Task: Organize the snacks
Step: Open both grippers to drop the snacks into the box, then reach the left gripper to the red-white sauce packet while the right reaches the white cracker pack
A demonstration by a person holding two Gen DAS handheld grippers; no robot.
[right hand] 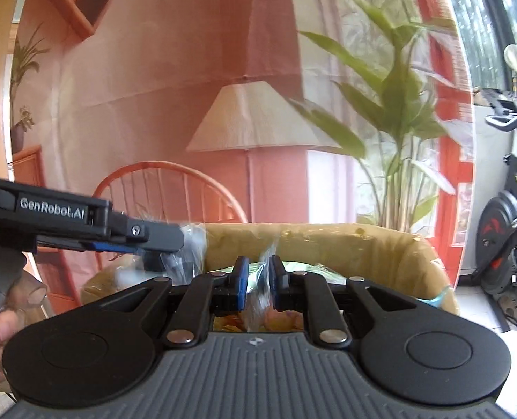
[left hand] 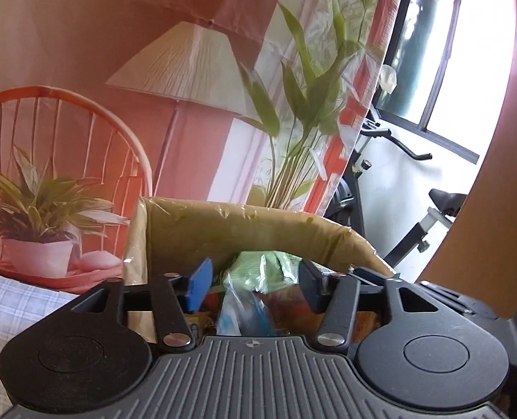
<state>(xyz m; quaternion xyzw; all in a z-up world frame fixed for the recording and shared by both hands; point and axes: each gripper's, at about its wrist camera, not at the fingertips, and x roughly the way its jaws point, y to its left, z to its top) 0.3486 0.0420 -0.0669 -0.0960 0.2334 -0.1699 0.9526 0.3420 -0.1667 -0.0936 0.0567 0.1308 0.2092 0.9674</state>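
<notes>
Cardboard box (left hand: 244,230), brown, tape-wrinkled along the rim, standing open-topped and holding snack packets. Pale green packet (left hand: 265,272) uppermost, crumpled, toward the far wall. Clear blue-tinted bag (left hand: 237,314) in front of it, upright. Orange and yellow wrappers (right hand: 275,321) lower down, blurred. Thin clear wrapper (right hand: 261,279) pinched upright between blue pads.

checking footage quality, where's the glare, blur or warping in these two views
Left wrist view: window blown out white, backdrop edge bowed by fisheye. Right wrist view: clear snack packet between the right gripper fingers smeared by motion blur, plant leaves soft.
</notes>
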